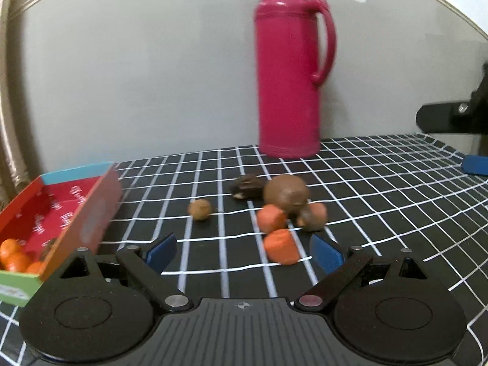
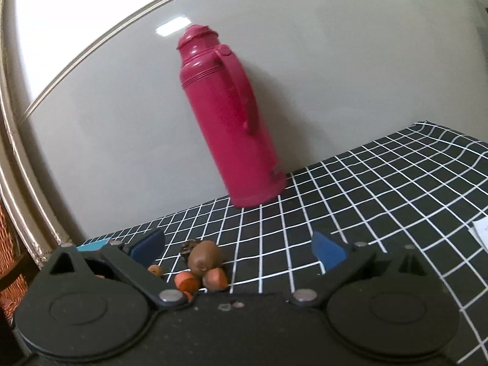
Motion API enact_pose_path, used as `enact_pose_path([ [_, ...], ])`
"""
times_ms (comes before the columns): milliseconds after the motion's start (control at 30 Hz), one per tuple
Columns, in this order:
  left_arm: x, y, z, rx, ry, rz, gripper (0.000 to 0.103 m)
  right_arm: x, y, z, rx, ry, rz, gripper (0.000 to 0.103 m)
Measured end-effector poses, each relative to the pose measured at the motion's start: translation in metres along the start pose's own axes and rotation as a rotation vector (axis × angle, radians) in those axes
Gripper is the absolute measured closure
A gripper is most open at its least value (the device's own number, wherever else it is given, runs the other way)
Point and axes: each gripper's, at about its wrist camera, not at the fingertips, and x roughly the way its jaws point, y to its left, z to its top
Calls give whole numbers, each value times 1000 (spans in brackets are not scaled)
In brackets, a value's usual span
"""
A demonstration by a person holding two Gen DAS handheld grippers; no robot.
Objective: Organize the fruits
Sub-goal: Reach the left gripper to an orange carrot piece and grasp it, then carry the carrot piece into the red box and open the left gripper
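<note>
Left gripper (image 1: 242,251) and right gripper (image 2: 238,248) both spread wide, holding nothing. Loose on checked cloth (image 1: 381,183): one kiwi (image 1: 286,193), two orange pieces (image 1: 280,245), one small brown nut (image 1: 200,209). Red box (image 1: 91,210) at left holds about three tangerines (image 1: 13,257). One pink flask (image 1: 288,70) behind

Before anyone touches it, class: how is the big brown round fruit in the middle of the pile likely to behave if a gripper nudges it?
The big brown fruit looks round and smooth, so it would probably roll on the flat checked cloth. Two orange pieces and a smaller brown fruit sit against it, so a push would likely scatter them. Its curved skin may slip between flat pads.
</note>
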Motion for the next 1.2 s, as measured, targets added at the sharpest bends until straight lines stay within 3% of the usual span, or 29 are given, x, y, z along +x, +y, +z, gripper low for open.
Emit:
enact_pose_path([
  [167,20,-23,3,5,20,1,10,-7,-8,-1,11,-10,-5,0],
  [300,34,-31,6,0,46,0,37,-11,-11,-2,13,-14,-15,0],
  [600,56,-32,5,-41,134,20,40,-14,-20,-3,39,-9,-27,0],
  [833,60,-34,5,-44,147,-22,67,-12,-19,-5,38,1,-21,0],
  [1200,45,-27,6,-66,106,-16,69,-12,-18,-3,46,-6,-13,0],
])
